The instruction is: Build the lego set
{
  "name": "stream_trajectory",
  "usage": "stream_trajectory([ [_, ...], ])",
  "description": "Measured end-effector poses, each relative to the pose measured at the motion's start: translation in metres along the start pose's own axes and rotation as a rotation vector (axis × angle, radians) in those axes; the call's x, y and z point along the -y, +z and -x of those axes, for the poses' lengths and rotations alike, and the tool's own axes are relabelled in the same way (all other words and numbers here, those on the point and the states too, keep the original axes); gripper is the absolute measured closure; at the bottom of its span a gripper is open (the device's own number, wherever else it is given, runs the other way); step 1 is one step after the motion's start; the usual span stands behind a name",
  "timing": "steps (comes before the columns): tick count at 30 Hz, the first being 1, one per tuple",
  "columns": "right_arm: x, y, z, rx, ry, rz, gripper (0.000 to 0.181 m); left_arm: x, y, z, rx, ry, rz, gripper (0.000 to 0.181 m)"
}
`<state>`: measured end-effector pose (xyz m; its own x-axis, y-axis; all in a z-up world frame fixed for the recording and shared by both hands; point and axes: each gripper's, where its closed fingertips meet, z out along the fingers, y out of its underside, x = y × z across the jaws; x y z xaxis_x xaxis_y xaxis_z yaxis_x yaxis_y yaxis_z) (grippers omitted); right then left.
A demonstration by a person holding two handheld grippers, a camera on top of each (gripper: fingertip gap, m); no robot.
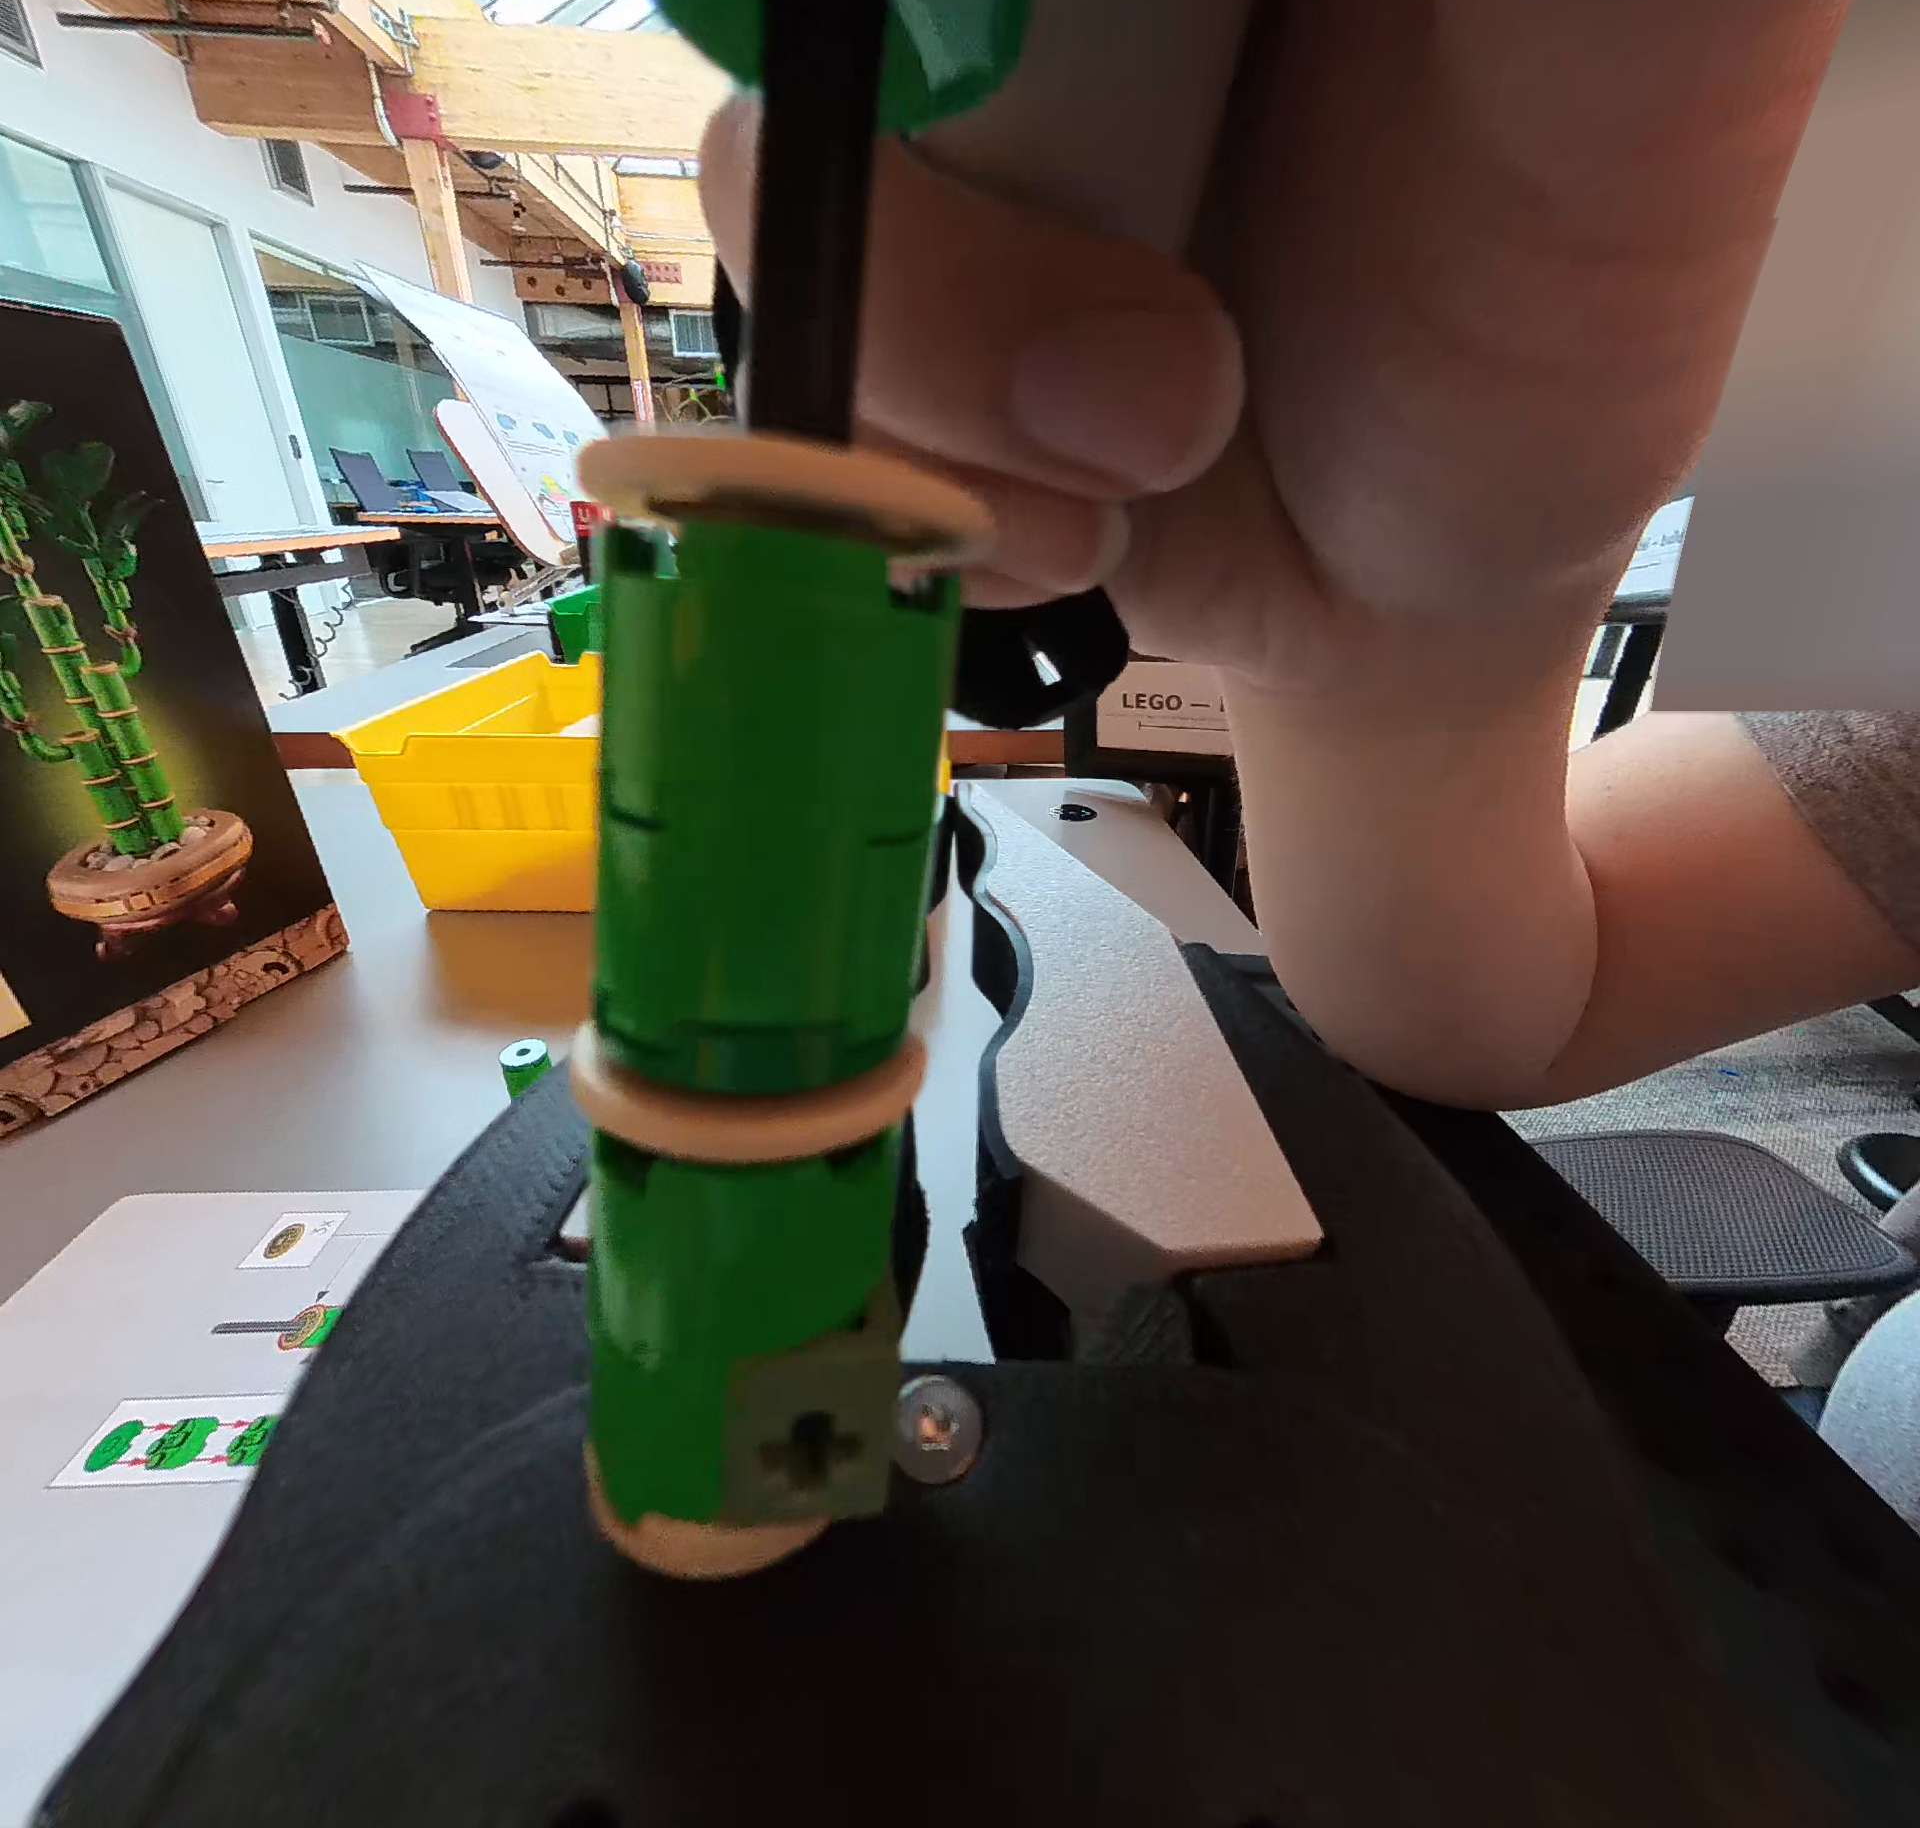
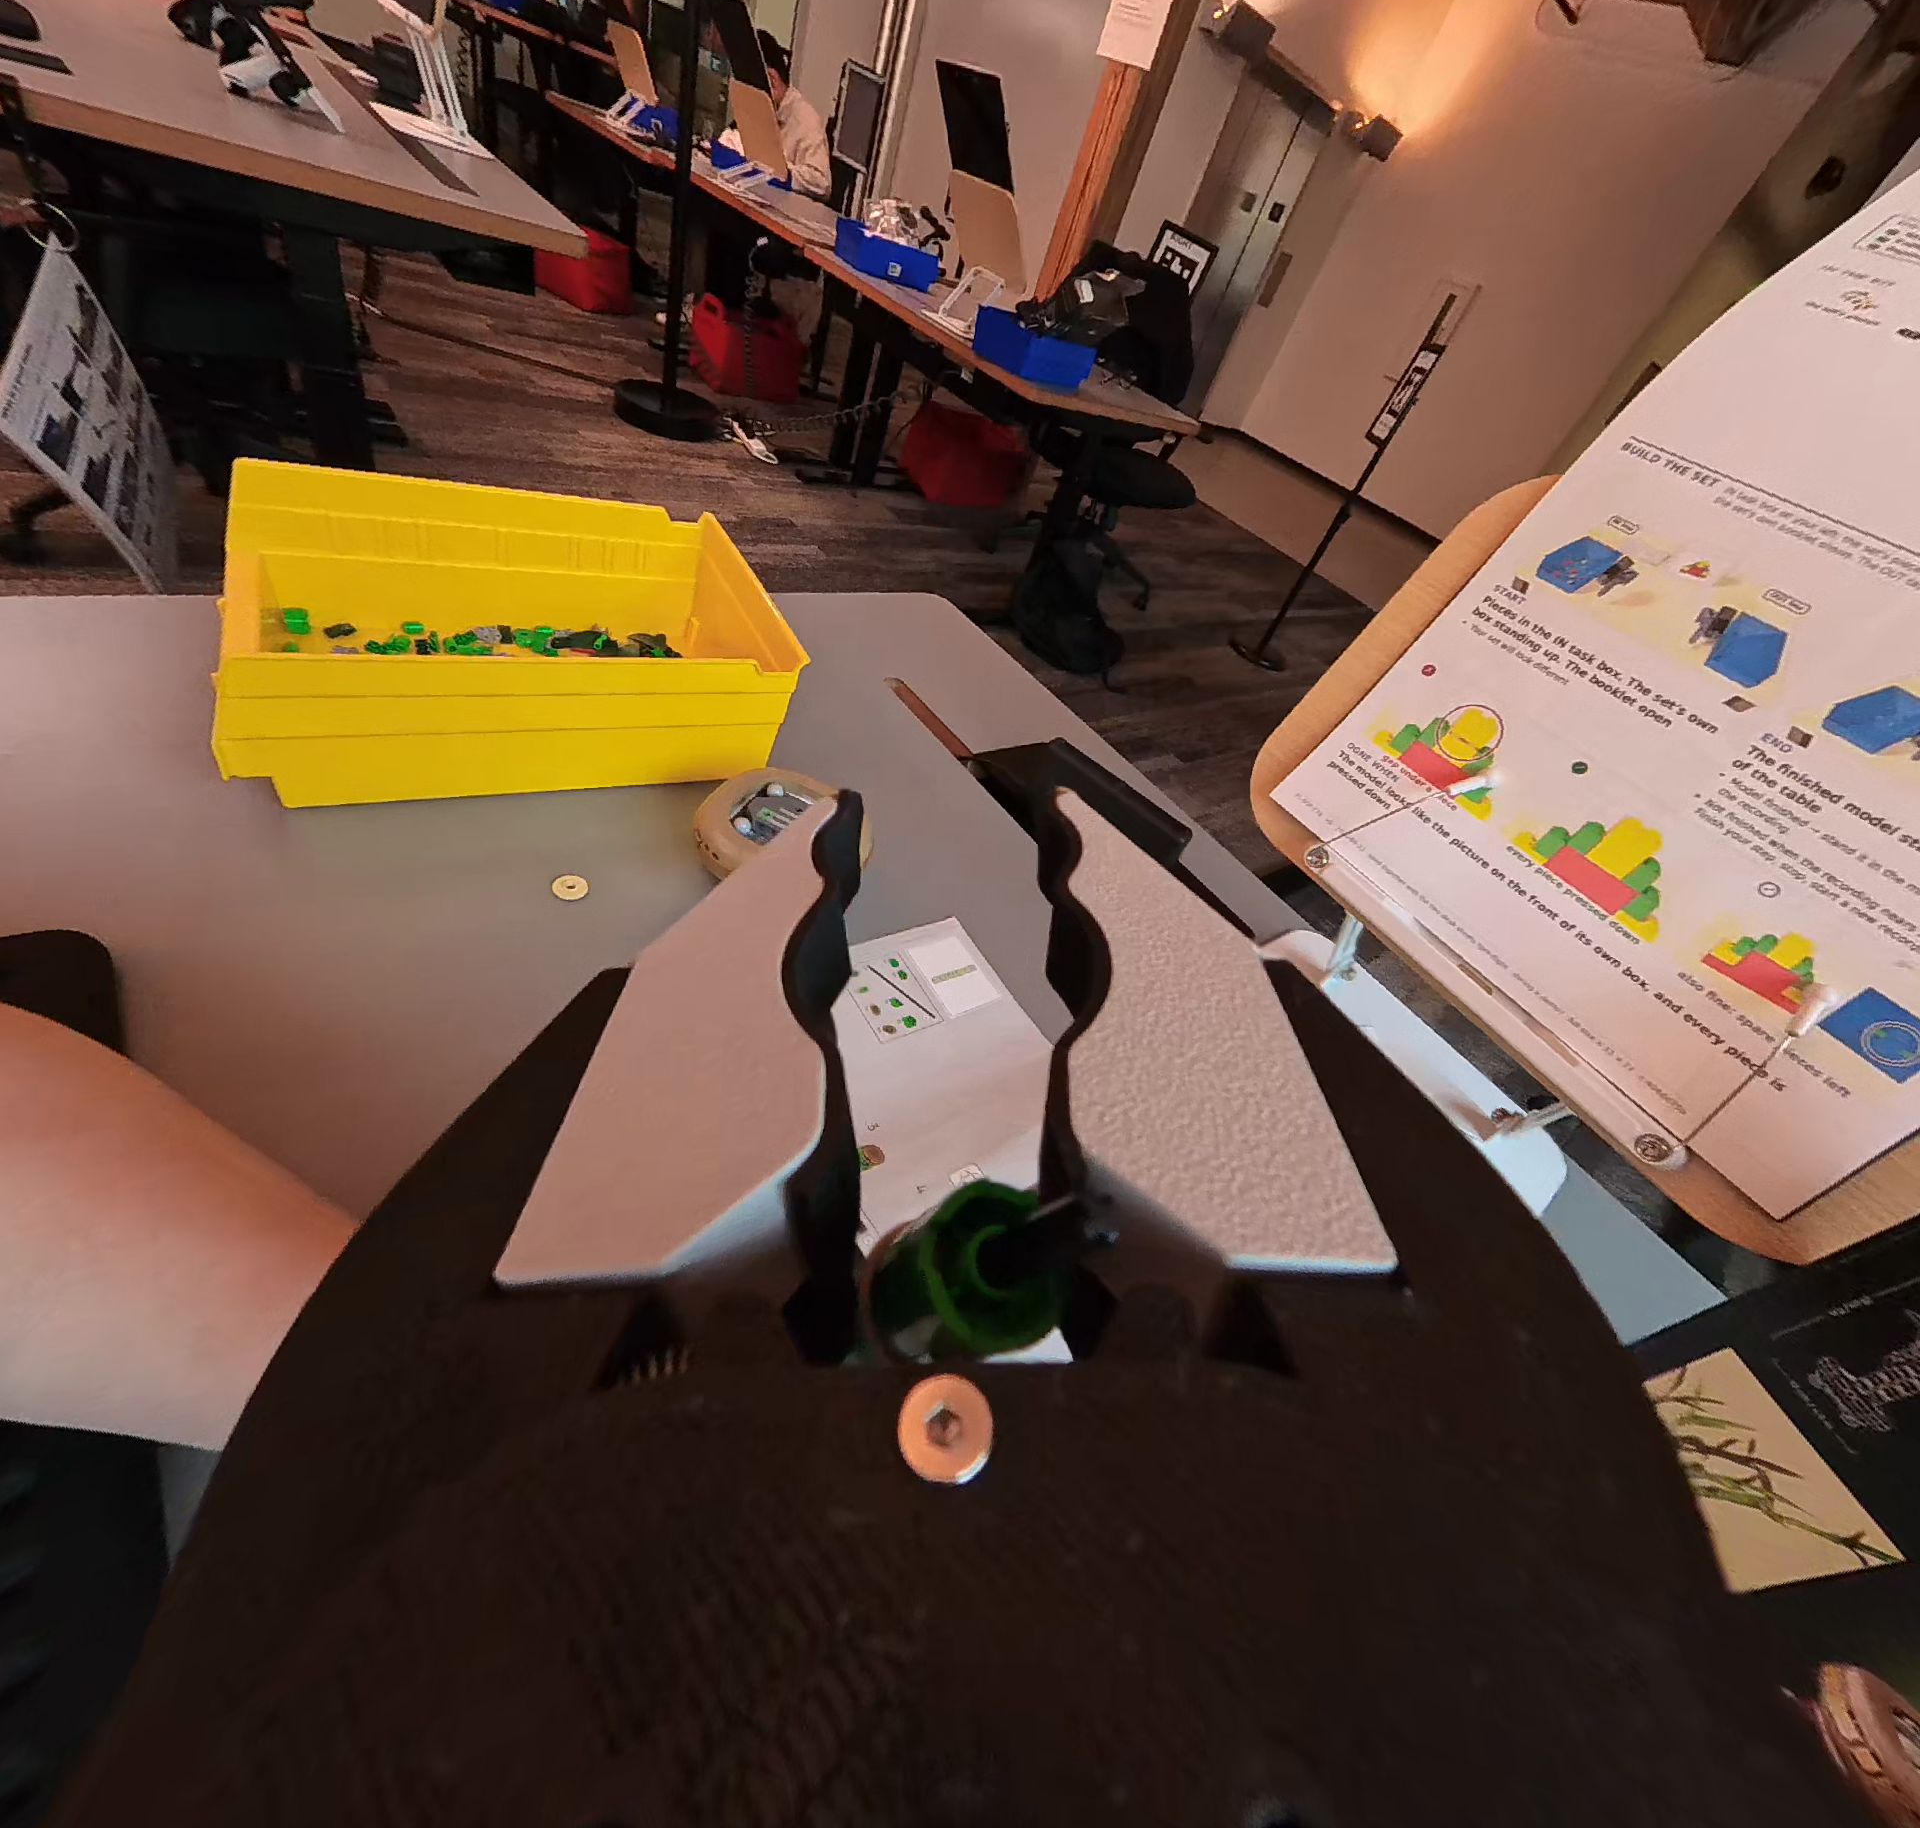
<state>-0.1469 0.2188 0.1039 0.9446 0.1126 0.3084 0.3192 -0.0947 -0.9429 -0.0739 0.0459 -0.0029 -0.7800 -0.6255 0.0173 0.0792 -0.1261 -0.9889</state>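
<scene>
Grey worktop (image 2: 416, 999) in an open workshop carries all we see. Nearest, the left gripper (image 1: 945, 822) has the green stalk (image 1: 769, 843) standing upright over it. The stalk hides one finger, so we cannot tell whether these jaws clamp it. Tan rings (image 1: 779, 490) divide the stalk's segments, and a black axle (image 1: 805, 272) rises from it toward 12 o'clock, with a bare hand (image 1: 1299, 428) touching the top ring from 2 o'clock. The right gripper (image 2: 954, 812) has its jaws closed on a green round piece (image 2: 966, 1269) deep at their root. Beyond its tips lies the open booklet (image 2: 935, 1030). At 11 o'clock sit a tan round base (image 2: 774, 812) and a small tan disc (image 2: 568, 886), then the yellow bin (image 2: 499, 729) holding loose green pieces (image 2: 468, 640). An instruction board (image 2: 1662, 843) leans at 2 o'clock.
</scene>
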Motion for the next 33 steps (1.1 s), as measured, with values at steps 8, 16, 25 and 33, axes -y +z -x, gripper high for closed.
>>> stream_trajectory([
  [8,-0.003,0.001,0.007,0.106,0.076,0.002,0.181,-0.003,0.002,-0.002,-0.014,-0.005,0.013,0.181],
  [16,0.009,-0.011,0.009,0.225,0.217,-0.042,0.181,-0.005,0.000,0.000,-0.023,-0.014,0.028,0.181],
  [25,0.020,-0.038,-0.008,0.236,0.244,-0.050,0.181,-0.020,-0.036,0.021,-0.165,-0.137,0.140,0.146],
  [33,0.025,-0.053,-0.032,0.210,0.291,-0.096,0.181,0.029,-0.064,0.005,-0.271,-0.129,0.118,0.119],
])
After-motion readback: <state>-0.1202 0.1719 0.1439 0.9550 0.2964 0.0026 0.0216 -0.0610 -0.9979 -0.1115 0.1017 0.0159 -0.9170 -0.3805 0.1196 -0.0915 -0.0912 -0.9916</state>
